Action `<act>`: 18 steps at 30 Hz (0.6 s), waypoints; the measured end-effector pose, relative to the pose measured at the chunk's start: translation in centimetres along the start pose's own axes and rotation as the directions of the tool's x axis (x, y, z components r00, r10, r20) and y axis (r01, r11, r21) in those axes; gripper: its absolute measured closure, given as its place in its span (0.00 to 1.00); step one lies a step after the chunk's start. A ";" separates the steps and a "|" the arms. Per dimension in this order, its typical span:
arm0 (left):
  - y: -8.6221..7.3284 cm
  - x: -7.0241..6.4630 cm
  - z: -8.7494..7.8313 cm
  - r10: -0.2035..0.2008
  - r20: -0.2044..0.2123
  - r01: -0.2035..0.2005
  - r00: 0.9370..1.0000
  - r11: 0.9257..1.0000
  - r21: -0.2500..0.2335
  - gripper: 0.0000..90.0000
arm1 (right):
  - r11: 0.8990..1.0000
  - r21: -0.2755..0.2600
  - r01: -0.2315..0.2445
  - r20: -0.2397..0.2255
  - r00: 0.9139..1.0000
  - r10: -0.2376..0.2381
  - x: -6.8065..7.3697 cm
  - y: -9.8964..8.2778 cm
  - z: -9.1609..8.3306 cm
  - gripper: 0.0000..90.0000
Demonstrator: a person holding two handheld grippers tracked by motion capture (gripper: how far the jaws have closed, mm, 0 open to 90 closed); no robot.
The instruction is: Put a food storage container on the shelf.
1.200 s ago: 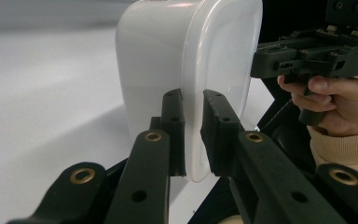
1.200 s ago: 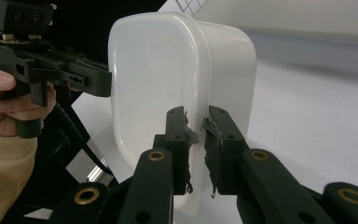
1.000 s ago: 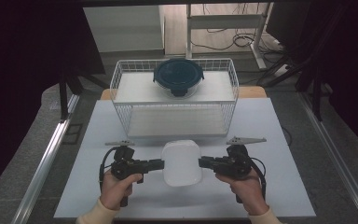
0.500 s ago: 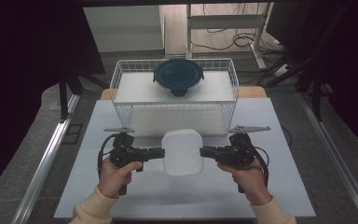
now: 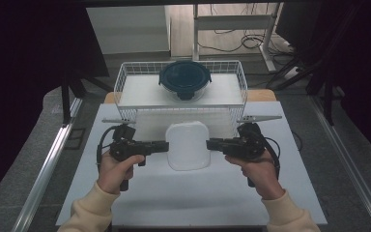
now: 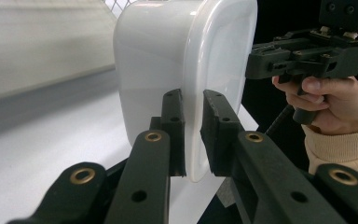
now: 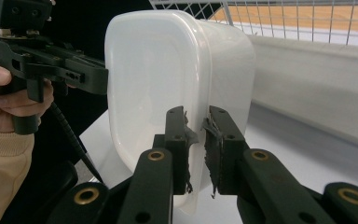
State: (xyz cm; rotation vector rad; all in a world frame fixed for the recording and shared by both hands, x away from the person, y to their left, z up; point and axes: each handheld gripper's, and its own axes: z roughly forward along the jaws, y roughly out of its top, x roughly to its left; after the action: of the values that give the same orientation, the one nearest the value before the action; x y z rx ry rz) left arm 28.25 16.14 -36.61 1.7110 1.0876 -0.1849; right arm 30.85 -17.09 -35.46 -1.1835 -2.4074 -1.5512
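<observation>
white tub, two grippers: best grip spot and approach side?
Take the white tub by its thin protruding rim, one gripper per opposite side, coming in level from left and right. The body looks wide, smooth and rounded, so jaws would likely slip there; the rim fits between them. That is the grip shown: left gripper and right gripper each pinch the rim edge.

white plastic container (image 5: 188,145) | lidded | apparently lifted above table | before wire basket

White table (image 5: 280,193) on grey floor (image 5: 29,145), dark curtains (image 5: 24,53) at both sides
</observation>
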 end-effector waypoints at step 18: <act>4.1 -1.4 -2.1 0.042 -0.014 -0.043 0.999 0.998 -0.035 0.89 | 0.999 -0.018 0.037 -0.002 0.999 -0.037 1.1 4.7 -0.9 0.88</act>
State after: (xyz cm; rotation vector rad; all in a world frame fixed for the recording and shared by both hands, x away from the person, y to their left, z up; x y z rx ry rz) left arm 29.68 16.95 -32.10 1.7047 1.0579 -0.1270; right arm 32.61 -16.18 -31.00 -1.1464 -2.4325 -1.5873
